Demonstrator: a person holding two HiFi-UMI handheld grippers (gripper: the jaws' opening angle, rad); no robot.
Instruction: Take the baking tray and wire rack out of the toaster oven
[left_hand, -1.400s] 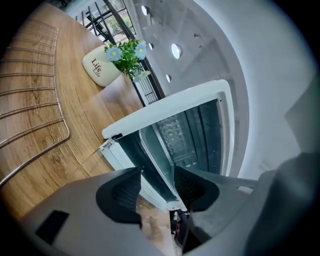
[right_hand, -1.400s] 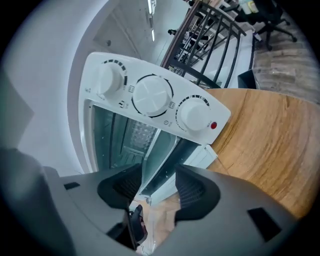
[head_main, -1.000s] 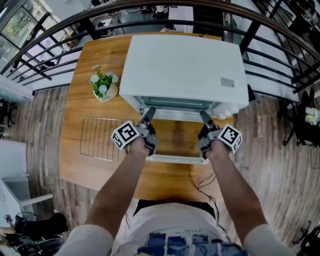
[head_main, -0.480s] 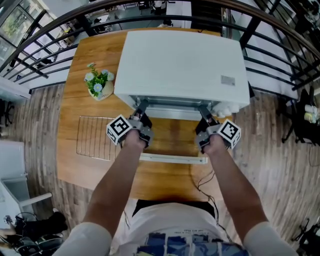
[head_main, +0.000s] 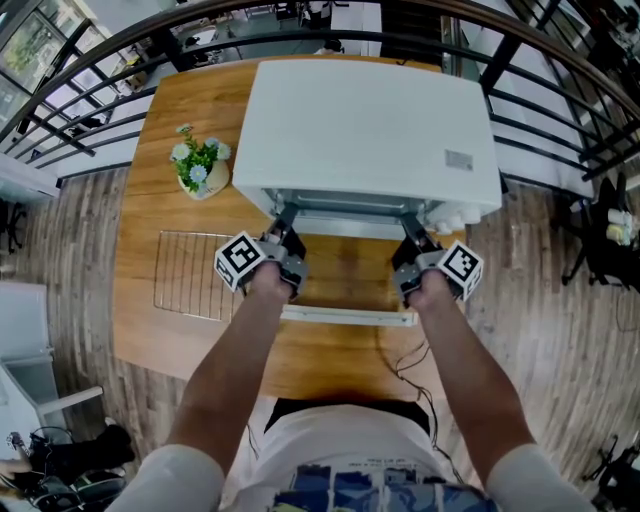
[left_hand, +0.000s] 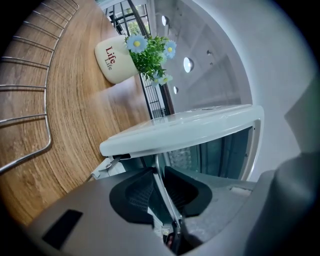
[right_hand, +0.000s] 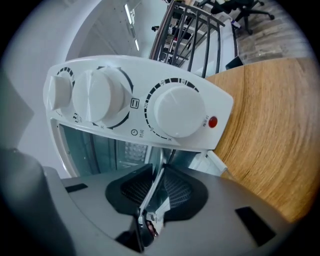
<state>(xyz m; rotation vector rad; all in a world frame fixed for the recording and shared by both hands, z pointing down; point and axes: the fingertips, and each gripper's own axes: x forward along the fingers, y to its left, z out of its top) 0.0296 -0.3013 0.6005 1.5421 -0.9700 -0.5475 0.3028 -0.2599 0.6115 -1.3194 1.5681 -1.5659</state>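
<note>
Baking tray (left_hand: 166, 188) rim, thin bare sheet metal, sits pinched by the left hand-held gripper (left_hand: 157, 172) and the right hand-held gripper (right_hand: 159, 172), whose jaws have just been closing onto it, at the smooth white toaster oven (head_main: 370, 130) mouth. Drawing both back evenly and level should avoid jamming. The wire rack (head_main: 190, 275) lies left of the oven on the woodgrain surface (head_main: 200, 110).

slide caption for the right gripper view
Right gripper, jaws just closed on the baking tray's rim, below the toaster oven's knobs.

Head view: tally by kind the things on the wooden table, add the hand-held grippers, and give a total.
Toaster oven: 1
Wire rack: 1
Flower pot: 1
Hand-held grippers: 2, left hand-held gripper, right hand-held gripper
Total: 5
</note>
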